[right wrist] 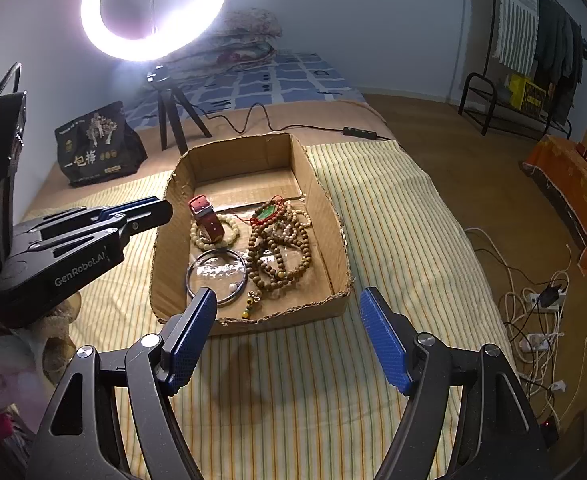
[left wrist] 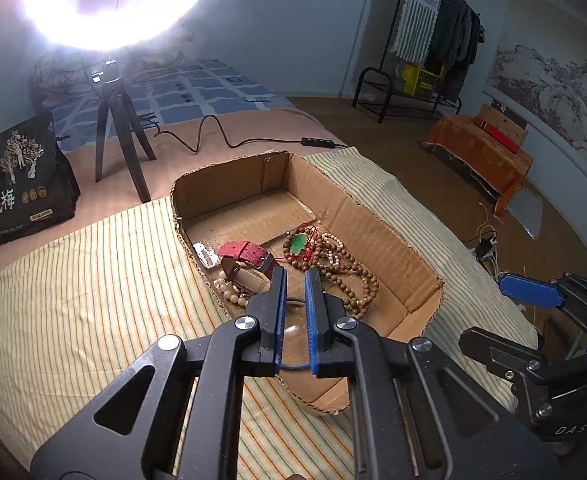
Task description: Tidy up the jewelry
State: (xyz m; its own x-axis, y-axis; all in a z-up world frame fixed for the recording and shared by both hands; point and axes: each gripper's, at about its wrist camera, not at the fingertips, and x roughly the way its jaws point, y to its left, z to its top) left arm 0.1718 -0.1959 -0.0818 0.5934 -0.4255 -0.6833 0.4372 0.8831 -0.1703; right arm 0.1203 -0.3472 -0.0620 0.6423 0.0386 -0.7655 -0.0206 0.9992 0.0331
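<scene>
Jewelry sorting, with the pieces already gathered. We see the cardboard box (right wrist: 249, 168) at frame centre on the striped cloth (right wrist: 373, 208), holding the brown bead strands (right wrist: 279, 250), the red-strapped watch (right wrist: 207, 220), the pale bead bracelet (right wrist: 213, 236), the green pendant (right wrist: 267, 213) and the metal bangle (right wrist: 217, 276). The left gripper (left wrist: 295, 280) hangs over the box's near left corner, angled downward, jaws nearly closed and apparently empty. The right gripper (right wrist: 289, 304), lower frame, waits spread wide and empty before the box. We judge the next move to be picking out one piece, which calls for opening the left jaws.

a striped cloth (right wrist: 373, 208) covers the bed, bearing a cardboard tray (right wrist: 325, 216).
</scene>
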